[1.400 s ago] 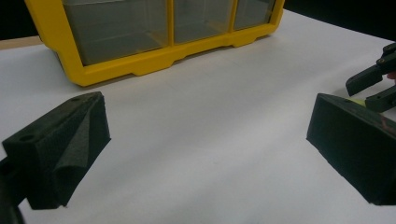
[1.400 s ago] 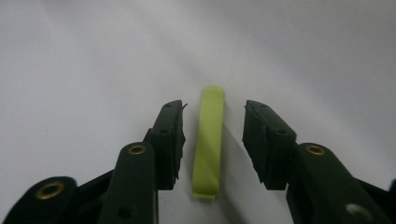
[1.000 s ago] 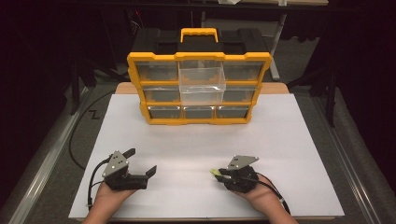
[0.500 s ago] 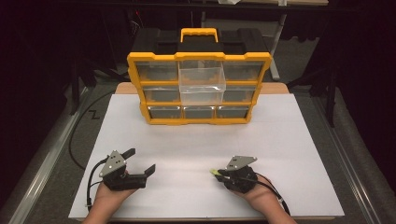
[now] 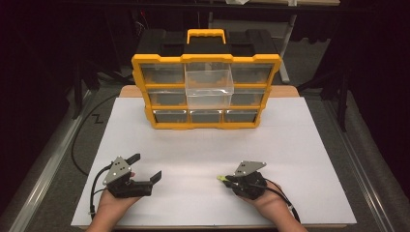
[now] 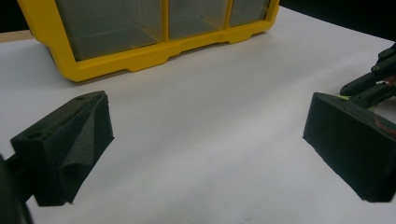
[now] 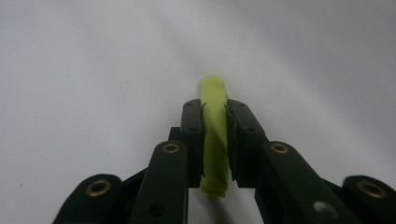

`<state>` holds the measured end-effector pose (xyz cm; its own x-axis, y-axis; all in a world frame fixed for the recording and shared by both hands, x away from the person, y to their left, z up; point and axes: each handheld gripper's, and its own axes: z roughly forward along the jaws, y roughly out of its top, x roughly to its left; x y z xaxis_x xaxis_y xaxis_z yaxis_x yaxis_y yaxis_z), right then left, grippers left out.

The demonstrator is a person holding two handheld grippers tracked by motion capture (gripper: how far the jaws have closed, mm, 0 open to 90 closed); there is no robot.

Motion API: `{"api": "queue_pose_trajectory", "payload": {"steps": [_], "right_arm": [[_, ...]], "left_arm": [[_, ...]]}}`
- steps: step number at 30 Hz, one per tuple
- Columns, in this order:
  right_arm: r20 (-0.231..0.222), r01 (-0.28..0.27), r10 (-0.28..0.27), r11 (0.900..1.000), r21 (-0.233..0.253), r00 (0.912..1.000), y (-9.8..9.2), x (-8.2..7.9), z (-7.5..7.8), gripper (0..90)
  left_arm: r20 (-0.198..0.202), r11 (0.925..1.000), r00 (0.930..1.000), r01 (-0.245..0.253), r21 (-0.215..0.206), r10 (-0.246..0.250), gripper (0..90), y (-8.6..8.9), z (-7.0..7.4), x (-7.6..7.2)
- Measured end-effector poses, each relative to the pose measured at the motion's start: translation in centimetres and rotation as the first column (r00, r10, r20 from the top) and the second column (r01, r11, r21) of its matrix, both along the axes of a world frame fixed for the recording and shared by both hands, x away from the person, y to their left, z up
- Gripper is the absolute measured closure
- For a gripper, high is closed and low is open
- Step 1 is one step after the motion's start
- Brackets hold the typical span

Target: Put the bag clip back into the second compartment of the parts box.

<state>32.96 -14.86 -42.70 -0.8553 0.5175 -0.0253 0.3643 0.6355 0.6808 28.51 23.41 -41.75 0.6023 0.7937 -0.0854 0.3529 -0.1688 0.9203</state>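
Yellow-framed drawer organiser (image 5: 205, 92) at 12 o'clock on the white worktop (image 5: 300, 145), one clear middle drawer (image 5: 209, 87) pulled out. Left gripper (image 5: 145, 169) at 7 o'clock, fingers spread wide. Right gripper (image 5: 227, 180) at 5 o'clock, fingers clamped on a slim yellow-green piece (image 7: 215, 140). Bare worktop lies between grippers and organiser.

bare white sheet on the table (image 5: 203, 145) lies open between both hands; the yellow-framed plastic drawer organiser (image 5: 205, 92) blocks the far side (one clear drawer (image 5: 209, 87) juts forward).
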Motion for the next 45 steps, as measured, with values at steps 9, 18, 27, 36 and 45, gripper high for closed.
{"api": "queue_pose_trajectory", "payload": {"steps": [9, 18, 27, 36, 45], "right_arm": [[0.015, 0.005, -0.006, 0.999, 0.043, 0.9999, -0.9, -0.1, 0.8, 79.2], [0.010, 0.027, -0.028, 0.998, 0.062, 0.9996, -2.1, 0.2, 1.3, 79.2], [0.004, 0.048, -0.048, 0.997, 0.061, 0.9988, -3.0, 0.5, 1.5, 79.1], [-0.046, 0.080, -0.078, 0.996, 0.042, 0.9959, -4.3, 1.0, 1.5, 79.1], [-0.093, 0.041, -0.040, 0.999, 0.001, 0.9948, -3.6, 1.3, 2.4, 79.2]], "left_arm": [[0.005, 0.9998, 0.9999, 0.012, 0.013, -0.012, 0.4, -0.3, -0.1, -0.1], [0.001, 0.9999, 0.9999, 0.017, -0.004, -0.017, 0.3, -0.2, 0.0, -0.1], [0.023, 0.9993, 0.9992, 0.035, -0.017, -0.034, 0.3, -0.3, 0.2, -0.3], [0.095, 0.9984, 0.9950, 0.036, -0.045, -0.031, 0.2, 0.0, 0.4, -0.8], [0.132, 0.9975, 0.9904, 0.046, -0.053, -0.039, 0.2, 0.1, 0.5, -1.1]]}}
